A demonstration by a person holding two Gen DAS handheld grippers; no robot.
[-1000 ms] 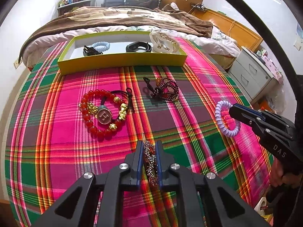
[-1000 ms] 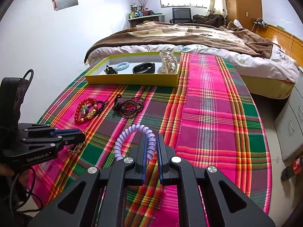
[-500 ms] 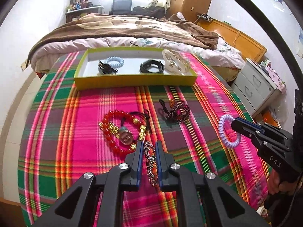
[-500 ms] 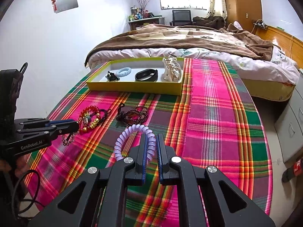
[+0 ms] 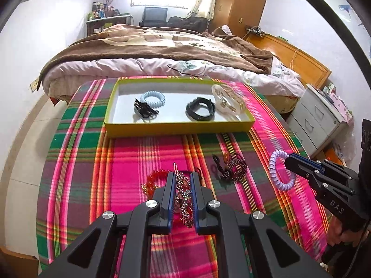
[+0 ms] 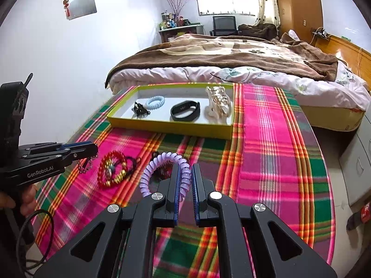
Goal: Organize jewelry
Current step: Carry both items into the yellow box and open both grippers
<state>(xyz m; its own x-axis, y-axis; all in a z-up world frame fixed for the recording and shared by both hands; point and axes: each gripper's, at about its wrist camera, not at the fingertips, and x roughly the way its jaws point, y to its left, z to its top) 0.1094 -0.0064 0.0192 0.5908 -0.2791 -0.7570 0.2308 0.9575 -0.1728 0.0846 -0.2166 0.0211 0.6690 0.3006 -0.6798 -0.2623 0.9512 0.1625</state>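
My left gripper (image 5: 183, 176) is shut on a sparkly beaded chain (image 5: 184, 197) and holds it above the plaid cloth; it also shows in the right wrist view (image 6: 92, 149). My right gripper (image 6: 185, 169) is shut on a purple spiral hair tie (image 6: 150, 173), also seen in the left wrist view (image 5: 277, 171). A yellow-rimmed tray (image 5: 176, 127) at the far end holds a blue spiral tie (image 5: 153, 97), a black clip (image 5: 143, 111), a black band (image 5: 200, 111) and a clear bangle holder (image 5: 228, 102).
A red and gold bead bracelet (image 6: 112, 172) and a dark beaded bracelet (image 5: 231, 170) lie on the plaid-covered table (image 5: 92, 162). A bed (image 5: 162, 53) stands behind the tray. Grey drawers (image 5: 317, 120) stand at the right.
Both grippers have risen and moved forward toward the tray with their items held. The red bracelet now lies partly under my left gripper's view.
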